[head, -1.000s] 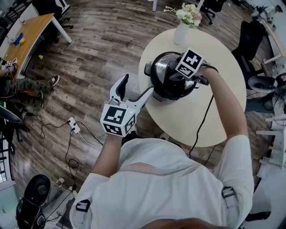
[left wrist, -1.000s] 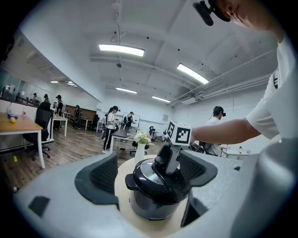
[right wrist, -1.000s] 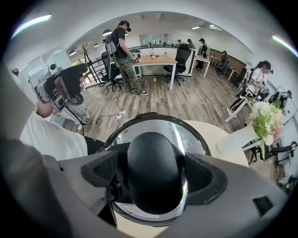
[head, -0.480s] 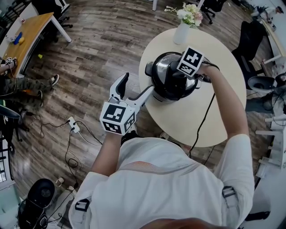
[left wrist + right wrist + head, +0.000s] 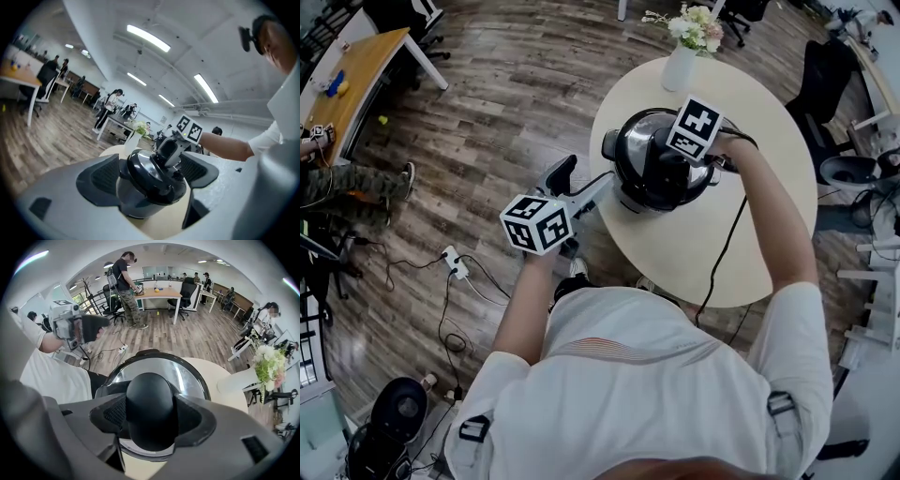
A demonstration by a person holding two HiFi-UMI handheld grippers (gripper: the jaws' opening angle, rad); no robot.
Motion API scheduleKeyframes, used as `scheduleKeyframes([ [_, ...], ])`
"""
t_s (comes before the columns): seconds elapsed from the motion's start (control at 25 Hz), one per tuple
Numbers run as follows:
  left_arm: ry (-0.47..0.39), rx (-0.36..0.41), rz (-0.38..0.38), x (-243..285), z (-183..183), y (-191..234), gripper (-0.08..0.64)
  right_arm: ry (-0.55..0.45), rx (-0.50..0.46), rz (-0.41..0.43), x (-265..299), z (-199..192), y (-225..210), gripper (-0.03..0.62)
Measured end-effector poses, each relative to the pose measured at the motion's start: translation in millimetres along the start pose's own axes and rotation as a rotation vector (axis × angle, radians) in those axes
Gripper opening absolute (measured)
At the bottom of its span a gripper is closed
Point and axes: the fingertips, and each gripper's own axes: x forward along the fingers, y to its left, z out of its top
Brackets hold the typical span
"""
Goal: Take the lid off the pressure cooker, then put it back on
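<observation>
On the round pale table (image 5: 741, 234) the pressure cooker (image 5: 625, 194) stands, lid (image 5: 190, 376) on. Our right gripper (image 5: 670, 167) has just been closing and, it seems, clamps the knob (image 5: 150, 408). Our left gripper (image 5: 581, 183) waits wide open, holding nothing. Next we must lift the lid off squarely.

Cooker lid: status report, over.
Right gripper just closed on knob. Left gripper open, aimed at cooker. Lid on cooker. Vase behind, clear.
</observation>
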Motion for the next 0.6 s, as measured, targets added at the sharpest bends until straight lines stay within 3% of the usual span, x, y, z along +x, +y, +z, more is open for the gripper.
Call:
scheduleKeyframes([
  [0.16, -0.004, -0.307, -0.026, 27.5, -34.7, 48.2, 0.402, -0.005, -0.003, -0.007, 0.9, 0.5, -0.8, 0.299],
  [0.32, -0.084, -0.811, -0.246, 61.0, -58.4, 73.3, 0.402, 0.004, -0.001, -0.01, 2.8, -1.2, -3.0, 0.299],
  [0.4, -0.149, -0.999, -0.316, 72.6, -63.4, 85.8, 0.402, 0.009, 0.003, -0.012, 2.9, -2.9, -4.1, 0.299],
  [0.48, -0.172, -1.06, -0.327, 82.1, -66.0, 93.3, 0.4, 0.005, 0.005, -0.012, 1.8, -4.0, -6.1, 0.301],
  [0.6, -0.122, -1.023, -0.318, 95.7, -72.1, 91.7, 0.391, 0.0, 0.006, -0.013, 1.7, -3.3, -7.8, 0.301],
])
